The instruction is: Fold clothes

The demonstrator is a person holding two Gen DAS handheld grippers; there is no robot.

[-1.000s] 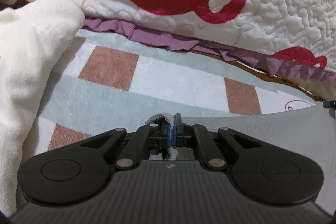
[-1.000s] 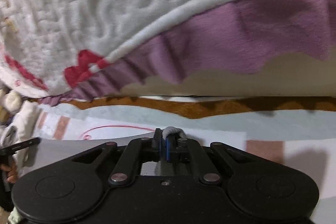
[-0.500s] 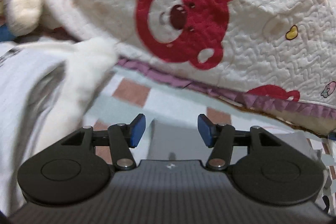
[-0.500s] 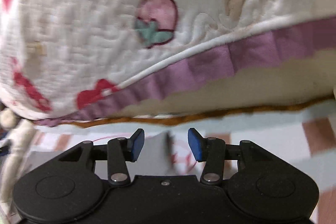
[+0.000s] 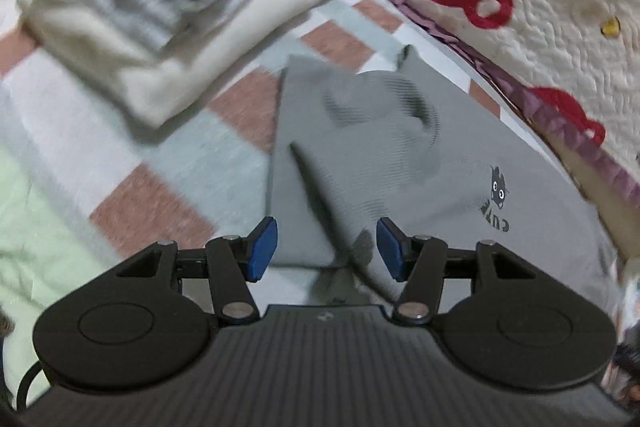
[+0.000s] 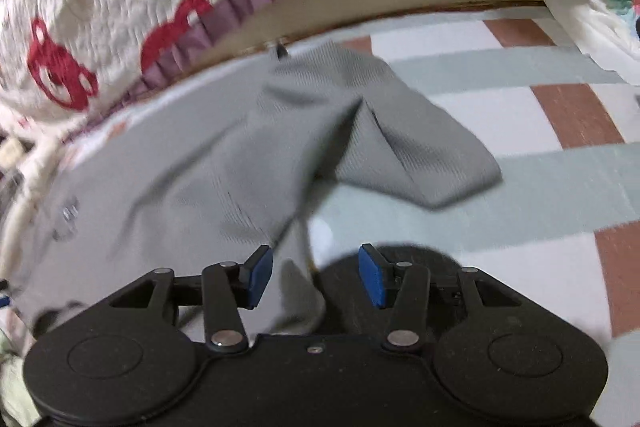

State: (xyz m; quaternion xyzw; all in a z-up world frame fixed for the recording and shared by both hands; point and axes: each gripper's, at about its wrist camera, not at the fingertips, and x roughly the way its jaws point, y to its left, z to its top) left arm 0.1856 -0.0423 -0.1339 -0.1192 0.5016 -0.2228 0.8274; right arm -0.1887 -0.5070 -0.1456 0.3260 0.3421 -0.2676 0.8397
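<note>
From my left camera I see a folded stack (image 5: 152, 7) at upper left, then the grey shirt (image 5: 420, 163) flat on the checked sheet (image 5: 152, 203), its long side running up and left toward the quilt (image 5: 560, 7), its cat print toward the right. My left gripper (image 5: 326, 249) stands parted above the shirt's near edge, gripping nothing. Only my right camera shows a sleeve (image 6: 420, 155) folded out to the right. My right gripper (image 6: 316, 277) is opening, shirt hem beneath it, pads clear
</note>
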